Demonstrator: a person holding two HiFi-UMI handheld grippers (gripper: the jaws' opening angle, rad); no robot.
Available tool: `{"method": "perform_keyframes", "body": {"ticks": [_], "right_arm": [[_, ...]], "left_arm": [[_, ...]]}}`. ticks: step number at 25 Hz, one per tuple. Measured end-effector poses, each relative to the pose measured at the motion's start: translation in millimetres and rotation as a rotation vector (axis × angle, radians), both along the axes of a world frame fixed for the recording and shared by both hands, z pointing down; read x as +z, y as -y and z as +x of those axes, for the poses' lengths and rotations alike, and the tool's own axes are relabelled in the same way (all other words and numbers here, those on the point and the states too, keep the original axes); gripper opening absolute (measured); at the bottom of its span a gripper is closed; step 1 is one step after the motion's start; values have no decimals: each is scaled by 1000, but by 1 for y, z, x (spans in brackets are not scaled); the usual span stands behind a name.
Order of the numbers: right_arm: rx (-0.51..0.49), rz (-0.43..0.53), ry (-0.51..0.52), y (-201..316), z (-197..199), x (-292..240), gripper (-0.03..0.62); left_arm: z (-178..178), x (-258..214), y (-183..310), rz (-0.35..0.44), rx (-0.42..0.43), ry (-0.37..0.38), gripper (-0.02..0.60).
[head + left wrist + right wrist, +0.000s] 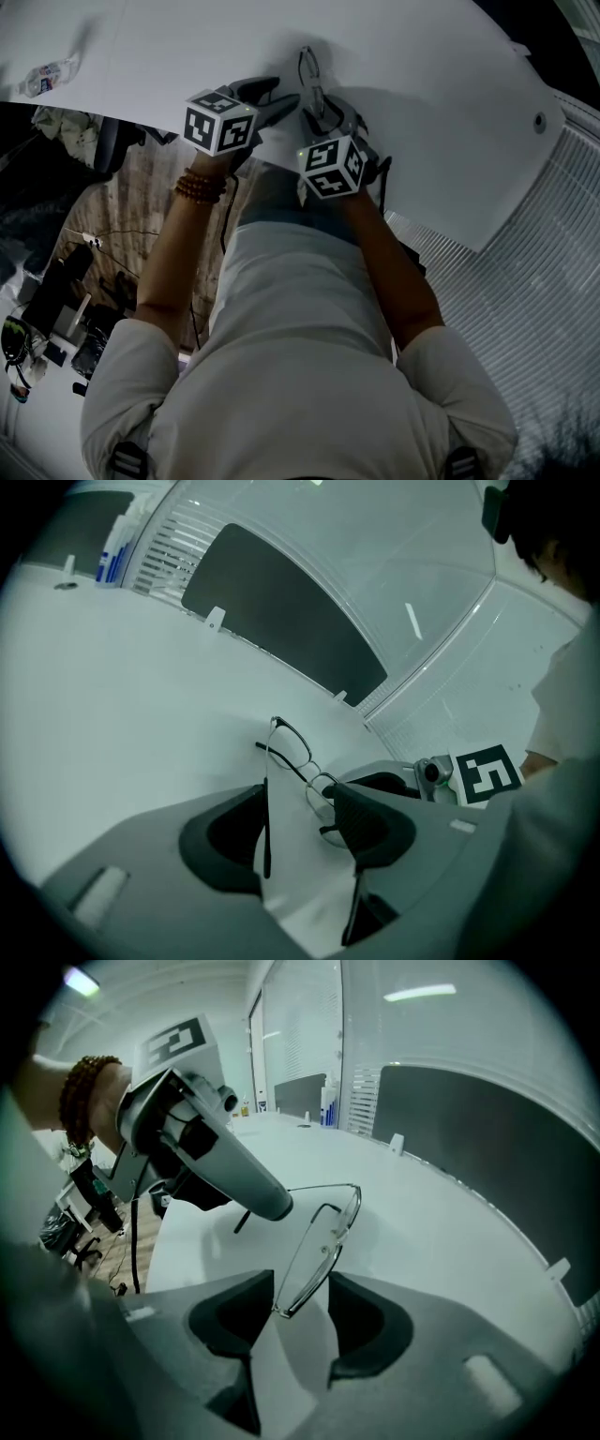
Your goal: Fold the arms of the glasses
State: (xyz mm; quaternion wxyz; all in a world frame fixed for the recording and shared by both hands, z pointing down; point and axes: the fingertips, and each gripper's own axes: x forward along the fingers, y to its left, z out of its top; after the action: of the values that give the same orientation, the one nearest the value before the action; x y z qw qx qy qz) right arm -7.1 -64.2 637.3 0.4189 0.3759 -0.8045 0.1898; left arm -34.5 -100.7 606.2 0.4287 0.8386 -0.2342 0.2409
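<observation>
Thin dark-rimmed glasses (309, 80) stand on the white table (422, 112), arms unfolded toward me. In the left gripper view the front of the glasses (292, 754) sits just beyond my left gripper (302, 803). Its jaws stand wide open, and one arm (265, 832) runs along the left pad. The other arm (354, 907) passes under the right finger. In the right gripper view the lens end of the frame (314, 1246) sits in the gap of my right gripper (300, 1288), close to the left pad, with the right pad standing off it. A finger (239, 1176) of the left gripper reaches in over the glasses.
A water bottle (47, 75) lies at the table's far left. The table's near edge (281, 169) runs right under both grippers. A dark panel (281, 621) and small bottles (112, 550) line the far side. Cluttered floor (56, 300) lies below left.
</observation>
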Motion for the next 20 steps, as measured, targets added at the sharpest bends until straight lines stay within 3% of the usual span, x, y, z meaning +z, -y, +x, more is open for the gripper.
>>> {"method": "perform_keyframes", "body": {"ticks": [8,15,20], "right_arm": [[-113,92,-71,-5,-12,-4,183],[-268,194,-190,-13,-29,-1,183],[-327,251,-247,-17,-30,-1,167]], "left_arm": [[8,6,-6,-39,5,-17,242],[9,16,-15,-116,-5,-86,253],[9,14,-14,-132,-18,-137,245]]}}
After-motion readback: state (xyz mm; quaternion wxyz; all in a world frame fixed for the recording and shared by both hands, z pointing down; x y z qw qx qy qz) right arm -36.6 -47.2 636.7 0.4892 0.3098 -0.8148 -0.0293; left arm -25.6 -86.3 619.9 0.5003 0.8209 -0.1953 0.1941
